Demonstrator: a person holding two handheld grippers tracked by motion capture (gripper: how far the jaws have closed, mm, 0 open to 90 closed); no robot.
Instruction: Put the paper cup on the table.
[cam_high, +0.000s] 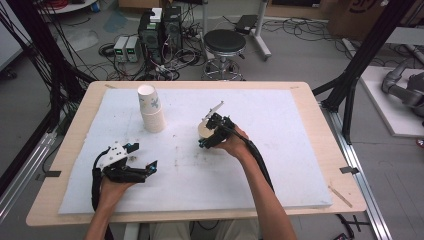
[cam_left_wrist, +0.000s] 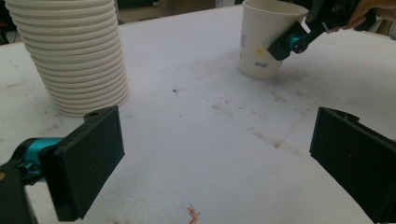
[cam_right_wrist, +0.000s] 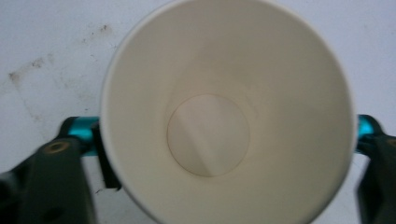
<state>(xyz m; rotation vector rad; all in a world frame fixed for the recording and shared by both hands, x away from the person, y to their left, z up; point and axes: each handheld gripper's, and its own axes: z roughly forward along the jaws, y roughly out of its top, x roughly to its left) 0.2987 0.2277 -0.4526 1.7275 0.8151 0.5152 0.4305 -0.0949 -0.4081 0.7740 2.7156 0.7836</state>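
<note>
On the counter (cam_high: 310, 115), I see the stack of cups (cam_high: 151, 110) standing well to the left of the single cup (cam_high: 205, 131), nothing between them. The single cup is upright, mouth up, gripped by my right hand-held gripper (cam_high: 214, 131). My left hand-held gripper (cam_high: 142, 159) is released, nearer me than the stack.

Open tongs (cam_left_wrist: 217, 158) before cup stack (cam_left_wrist: 70, 51) and single cup (cam_left_wrist: 261, 42).

Open white mat (cam_high: 280, 165) lies between the left gripper (cam_high: 142, 162) and the single cup (cam_left_wrist: 264, 42); the cup stack (cam_high: 151, 109) stands off to one side; the right gripper (cam_high: 212, 132) crowds that cup's rim.
</note>
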